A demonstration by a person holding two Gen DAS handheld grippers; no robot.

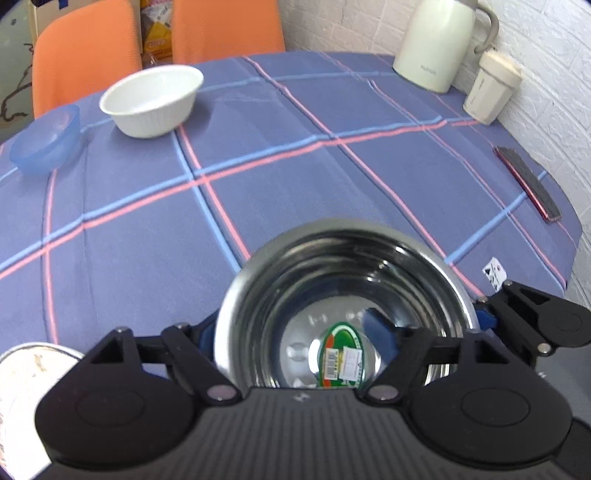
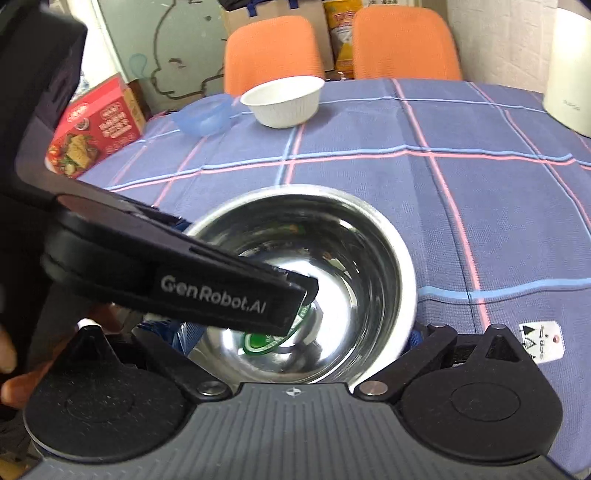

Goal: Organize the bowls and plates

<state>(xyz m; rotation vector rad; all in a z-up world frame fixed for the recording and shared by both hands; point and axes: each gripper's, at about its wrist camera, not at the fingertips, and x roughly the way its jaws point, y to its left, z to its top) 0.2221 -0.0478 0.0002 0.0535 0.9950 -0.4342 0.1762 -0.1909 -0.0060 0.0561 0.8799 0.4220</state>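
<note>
Steel bowl (image 1: 343,295) at the near tabletop (image 1: 258,177) edge, between both grippers.

Left gripper (image 1: 347,328) spread wide around the rim, not yet clamped; right gripper (image 2: 295,332) likewise apart. Best closed squarely on the rim, lifted level, carried toward white bowl (image 1: 151,99) and blue bowl (image 1: 46,138).

A home dining corner — a table (image 1: 258,155) under a blue checked cloth, pushed against a white brick-pattern wall (image 1: 546,110). Two orange chairs (image 2: 273,51) stand at its far side, ahead of the claw, with cardboard boxes (image 2: 273,14) and snack bags (image 2: 343,33) behind them. Far right sit a cream kettle (image 1: 436,40) and a lidded cup (image 1: 491,88) — to the far left, a red food box (image 2: 96,125).
</note>
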